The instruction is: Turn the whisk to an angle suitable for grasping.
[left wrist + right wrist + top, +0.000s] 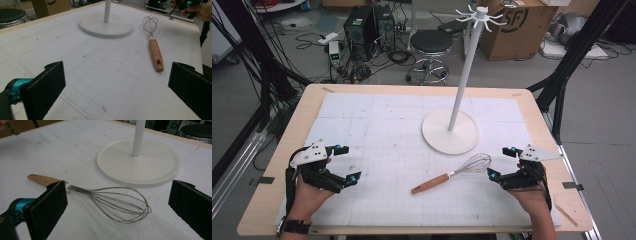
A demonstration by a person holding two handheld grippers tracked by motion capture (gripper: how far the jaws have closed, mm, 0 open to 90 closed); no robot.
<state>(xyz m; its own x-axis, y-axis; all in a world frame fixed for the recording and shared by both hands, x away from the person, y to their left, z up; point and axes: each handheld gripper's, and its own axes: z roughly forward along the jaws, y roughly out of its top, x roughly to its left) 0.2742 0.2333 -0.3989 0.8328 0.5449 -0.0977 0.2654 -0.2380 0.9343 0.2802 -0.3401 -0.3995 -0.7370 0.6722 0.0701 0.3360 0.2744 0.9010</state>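
Whisk (110, 202) handle partly behind right gripper (117, 215) jaw

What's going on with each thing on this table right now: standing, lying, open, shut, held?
Steel wire whisk with wooden handle: lying flat on the white mat, untouched.
White hook stand with round base: upright, hooks bare.
Left gripper: jaws open, holding nothing, above the mat.
Right gripper: jaws open, holding nothing, close beside the whisk's wire end.

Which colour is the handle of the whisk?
Light brown wood grain; the handle shows best in the left gripper view.
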